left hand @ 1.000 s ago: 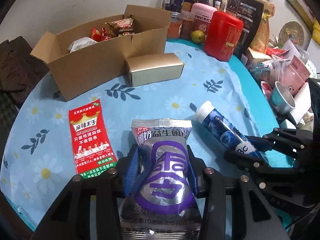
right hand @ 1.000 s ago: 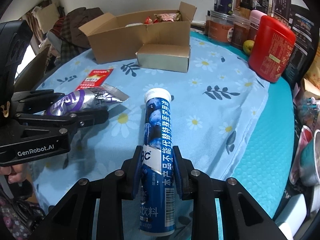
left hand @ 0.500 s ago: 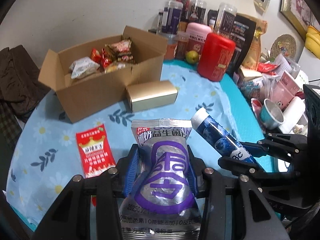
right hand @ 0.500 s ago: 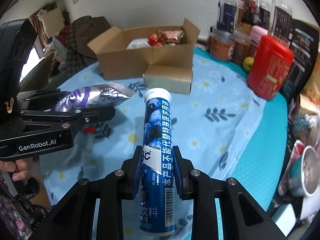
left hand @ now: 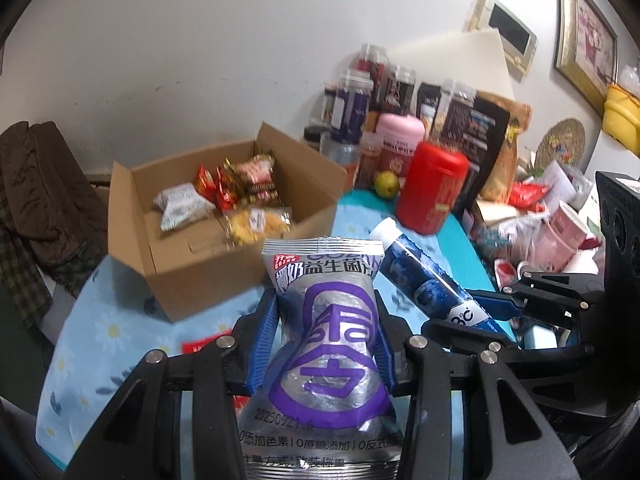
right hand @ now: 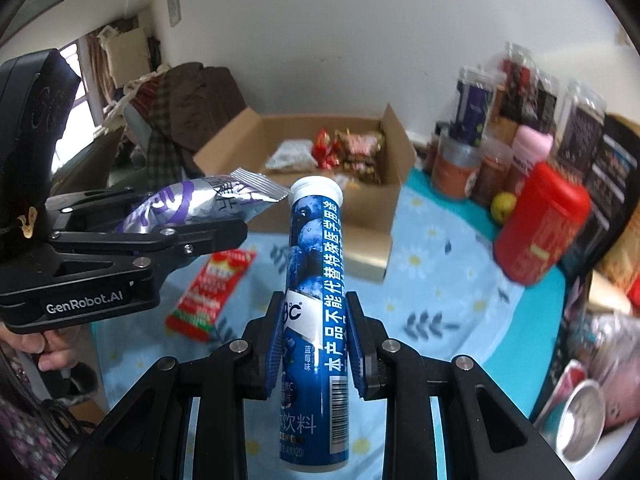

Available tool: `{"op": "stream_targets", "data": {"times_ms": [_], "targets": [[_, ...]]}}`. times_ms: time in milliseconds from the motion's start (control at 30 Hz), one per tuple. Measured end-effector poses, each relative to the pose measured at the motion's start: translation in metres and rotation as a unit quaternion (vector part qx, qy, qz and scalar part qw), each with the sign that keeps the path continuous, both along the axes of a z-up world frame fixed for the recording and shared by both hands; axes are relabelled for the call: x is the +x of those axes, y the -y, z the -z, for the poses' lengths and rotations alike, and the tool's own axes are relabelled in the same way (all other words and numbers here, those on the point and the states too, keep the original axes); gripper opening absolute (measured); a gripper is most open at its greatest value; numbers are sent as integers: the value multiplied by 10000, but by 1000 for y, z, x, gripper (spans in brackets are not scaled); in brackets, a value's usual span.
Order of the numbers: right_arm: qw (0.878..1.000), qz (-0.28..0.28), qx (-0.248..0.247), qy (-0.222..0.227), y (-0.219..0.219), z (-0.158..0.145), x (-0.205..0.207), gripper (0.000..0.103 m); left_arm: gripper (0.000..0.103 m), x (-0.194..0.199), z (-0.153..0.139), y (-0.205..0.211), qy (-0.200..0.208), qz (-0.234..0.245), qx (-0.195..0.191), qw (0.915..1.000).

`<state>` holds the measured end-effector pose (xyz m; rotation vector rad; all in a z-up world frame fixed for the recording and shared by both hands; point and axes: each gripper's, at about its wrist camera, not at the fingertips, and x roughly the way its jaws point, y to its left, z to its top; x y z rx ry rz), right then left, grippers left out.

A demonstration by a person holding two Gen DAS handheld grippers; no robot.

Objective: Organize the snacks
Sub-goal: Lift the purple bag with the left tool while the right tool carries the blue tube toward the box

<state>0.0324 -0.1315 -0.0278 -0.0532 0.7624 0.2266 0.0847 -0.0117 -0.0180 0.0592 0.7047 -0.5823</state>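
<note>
Covering table: blue daisy cloth (right hand: 436, 264) | left gripper (left hand: 326, 344) clenches silver pouch (left hand: 328, 344) | right gripper (right hand: 316, 344) clenches blue tube (right hand: 314, 280)

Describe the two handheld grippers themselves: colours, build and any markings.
Both are matte black plastic linkages joined by silver rivets. The left gripper and the right gripper each carry ribbed blue pads on their two fingers. White "GenRobot.AI" lettering marks the left gripper's side. A patterned sleeve shows at the lower left.
</note>
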Motion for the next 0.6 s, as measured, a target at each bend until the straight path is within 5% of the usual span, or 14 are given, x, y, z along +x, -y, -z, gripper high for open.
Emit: {"op": "stream_targets", "data": {"times_ms": [600], "targets": [[9979, -152, -30, 631, -6, -49, 94, 28, 43, 89, -49, 0, 521, -336, -173, 9979]]}}
